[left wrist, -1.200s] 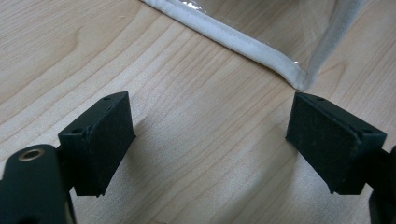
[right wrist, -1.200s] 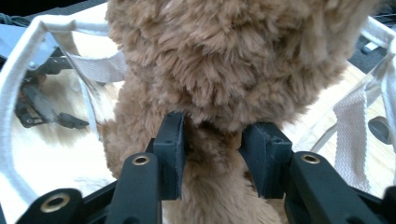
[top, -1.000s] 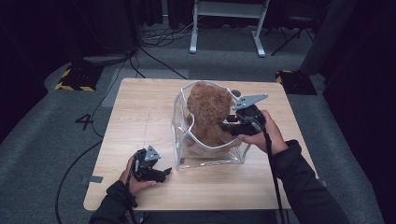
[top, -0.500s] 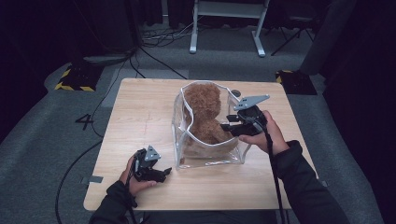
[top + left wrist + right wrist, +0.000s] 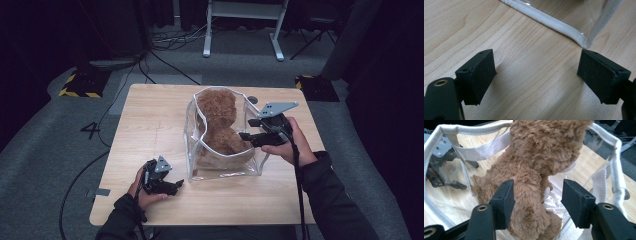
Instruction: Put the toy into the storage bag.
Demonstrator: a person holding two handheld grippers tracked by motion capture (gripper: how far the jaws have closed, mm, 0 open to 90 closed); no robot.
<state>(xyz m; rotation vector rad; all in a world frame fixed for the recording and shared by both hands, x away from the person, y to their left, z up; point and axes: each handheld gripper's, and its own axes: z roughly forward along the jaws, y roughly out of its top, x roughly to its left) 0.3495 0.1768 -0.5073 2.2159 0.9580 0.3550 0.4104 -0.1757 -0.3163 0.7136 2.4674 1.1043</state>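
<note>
My brown plush bear (image 5: 220, 125) sits upright inside the clear, white-trimmed bag (image 5: 225, 167), which stands open on the table.

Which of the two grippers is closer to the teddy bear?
The right. The right gripper reaches into the clear bag, jaws around the teddy bear; the left gripper rests on the table outside the bag.

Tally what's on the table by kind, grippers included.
Bear: 1
Clear bag: 1
Grippers: 2, left gripper and right gripper
Total: 4
</note>
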